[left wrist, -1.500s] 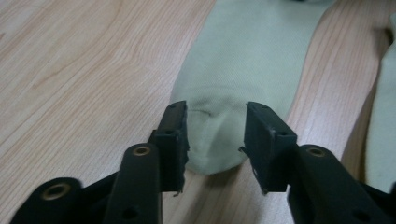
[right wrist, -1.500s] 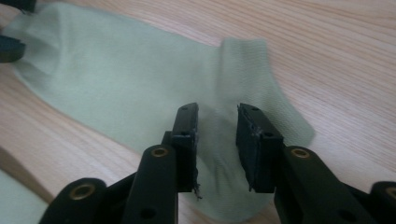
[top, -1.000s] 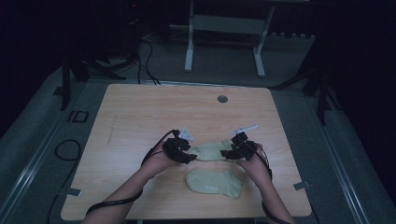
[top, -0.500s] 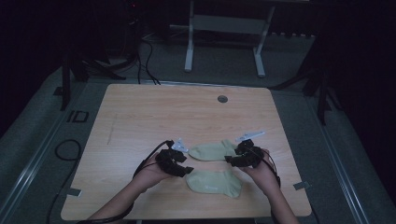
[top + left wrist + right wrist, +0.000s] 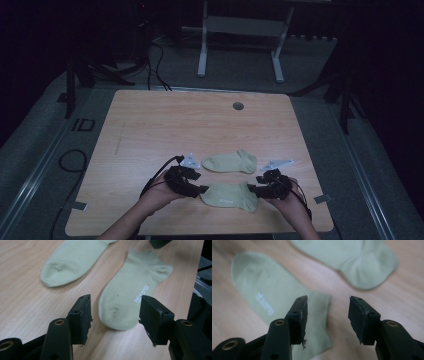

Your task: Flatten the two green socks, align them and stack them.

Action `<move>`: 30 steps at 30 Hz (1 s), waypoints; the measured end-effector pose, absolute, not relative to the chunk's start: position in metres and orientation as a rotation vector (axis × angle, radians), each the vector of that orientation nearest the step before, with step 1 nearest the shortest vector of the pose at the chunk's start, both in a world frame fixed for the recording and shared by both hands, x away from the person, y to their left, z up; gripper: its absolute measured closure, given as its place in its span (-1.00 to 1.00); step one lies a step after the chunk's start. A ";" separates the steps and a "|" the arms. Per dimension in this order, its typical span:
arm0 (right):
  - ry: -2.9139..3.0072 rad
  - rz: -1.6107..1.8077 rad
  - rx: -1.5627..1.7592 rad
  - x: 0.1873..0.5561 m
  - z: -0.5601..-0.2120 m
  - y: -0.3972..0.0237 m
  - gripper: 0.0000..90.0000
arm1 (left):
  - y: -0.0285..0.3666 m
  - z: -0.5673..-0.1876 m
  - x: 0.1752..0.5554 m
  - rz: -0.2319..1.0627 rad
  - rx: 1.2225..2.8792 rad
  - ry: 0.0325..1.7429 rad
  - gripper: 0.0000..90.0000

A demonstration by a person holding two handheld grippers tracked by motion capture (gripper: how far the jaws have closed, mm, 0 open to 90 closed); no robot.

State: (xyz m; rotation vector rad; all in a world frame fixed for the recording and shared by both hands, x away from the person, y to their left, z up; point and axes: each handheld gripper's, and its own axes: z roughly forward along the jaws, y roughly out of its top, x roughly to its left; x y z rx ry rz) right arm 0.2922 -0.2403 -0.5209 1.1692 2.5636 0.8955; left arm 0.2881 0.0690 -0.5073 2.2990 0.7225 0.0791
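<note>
**Near sock lies flat between two parted grippers**

The near pale green ankle sock (image 5: 229, 195) of knitted fabric lies flat at the near edge of the light wooden bench (image 5: 165, 125), toe to the left and cuff to the right. Small white lettering is printed on its sole area, and a tiny dark speck sits near the toe. A second pale green ankle sock (image 5: 230, 162) lies just beyond it, apart, with a ribbed cuff.

The left hand-held gripper (image 5: 199, 189) sits at the toe end; its jaws have just been opening and stand parted around the toe without pressing it. The right hand-held gripper (image 5: 253, 189) sits at the cuff end; its jaws have just been closing, yet remain apart, gripping nothing, one jaw over the cuff edge.
</note>
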 end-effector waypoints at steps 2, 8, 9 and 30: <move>2.564 0.885 1.170 0.290 -0.523 -0.241 0.14 | 0.068 -0.509 0.288 0.079 2.309 0.716 -0.05; 2.578 0.811 1.157 0.287 -0.533 -0.239 0.29 | 0.062 -0.529 0.293 0.058 2.341 0.756 -0.02; 2.583 0.803 1.154 0.286 -0.534 -0.238 0.30 | 0.062 -0.531 0.293 0.074 2.348 0.761 -0.01; 2.600 0.704 1.120 0.280 -0.544 -0.232 0.81 | 0.052 -0.551 0.299 0.087 2.432 0.748 0.80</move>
